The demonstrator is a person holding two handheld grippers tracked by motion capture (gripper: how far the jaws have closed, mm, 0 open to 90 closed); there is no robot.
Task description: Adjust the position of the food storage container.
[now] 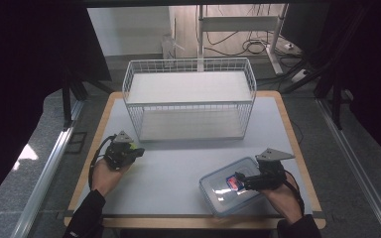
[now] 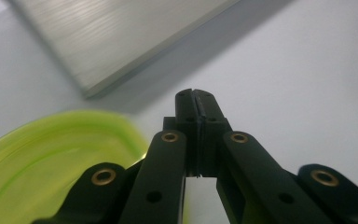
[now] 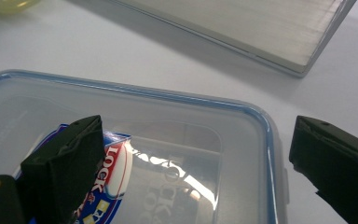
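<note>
While the left gripper (image 1: pixel 135 150) sits clenched on nothing at the table's (image 1: pixel 178 163) left side, a lime-green plastic lid or dish (image 2: pixel 51 158) lies just beside its jaws; it looks light, thin and slick. Behind stands the white wire basket (image 1: pixel 188 99). At the right, the right gripper (image 1: pixel 238 181) hangs released over the clear lock-lid container (image 1: pixel 218 196) with its blue rim; stiff, smooth, probably light, it is best pinched across the rim edge.
</note>
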